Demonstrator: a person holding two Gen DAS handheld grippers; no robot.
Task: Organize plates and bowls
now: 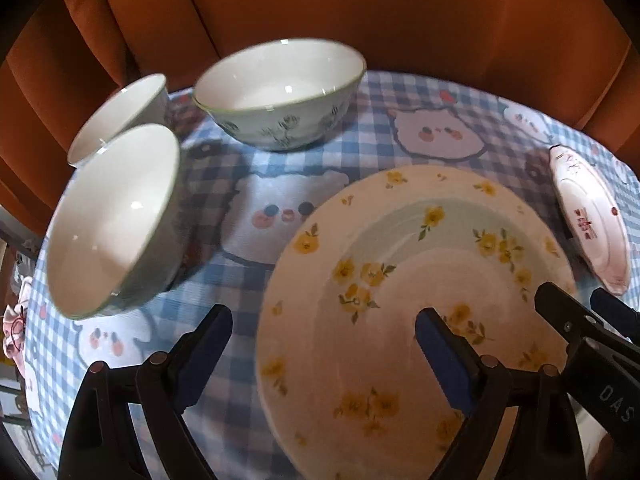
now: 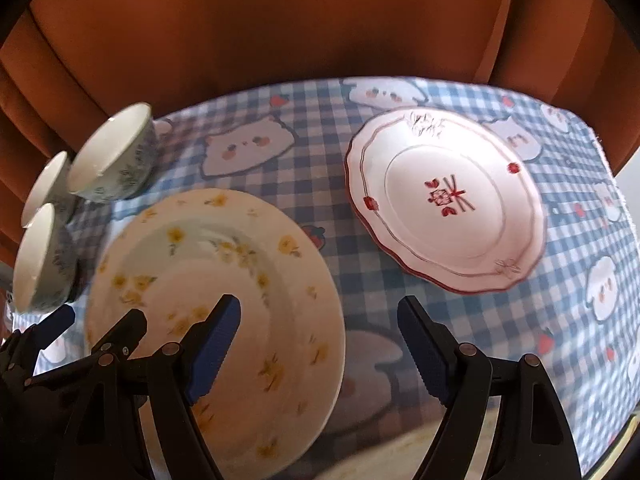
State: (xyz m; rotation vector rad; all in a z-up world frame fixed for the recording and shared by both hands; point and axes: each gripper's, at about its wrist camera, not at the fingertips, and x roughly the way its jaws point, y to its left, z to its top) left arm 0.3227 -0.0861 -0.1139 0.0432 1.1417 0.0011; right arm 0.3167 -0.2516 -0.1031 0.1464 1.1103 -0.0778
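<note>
Crockery inspected from both wrist cameras: two plates and three bowls on a blue checked tablecloth (image 2: pixel 304 160) printed with cartoon animals, brown upholstery (image 2: pixel 260 28) behind.

Yellow-flowered plate (image 1: pixel 400 288) lies flat, face up, near my edge of the table. Red-trimmed plate (image 2: pixel 444 200) lies flat beyond and to its right, apart from it. Large bowl (image 1: pixel 280 92) stands upright at the far side; two smaller bowls (image 1: pixel 114 216) stand upright at the left, close together, though I cannot tell whether they touch.

My left gripper (image 1: pixel 324 356) hangs above the flowered plate's left rim, jaws spread wide, nothing between them. My right gripper (image 2: pixel 320 352) hangs over that plate's right rim, jaws likewise spread and empty. Neither pad appears to touch the plate.

Handling judgement: all pieces look like glazed ceramic, so rigid, fairly heavy, slick and breakable. I would take a plate by its rim, one finger under the lip, and a bowl by its wall just below the rim.

Orientation: plates and bowls are round, so no long axis; every opening faces up. The red plate's centre motif reads roughly upright towards me.
</note>
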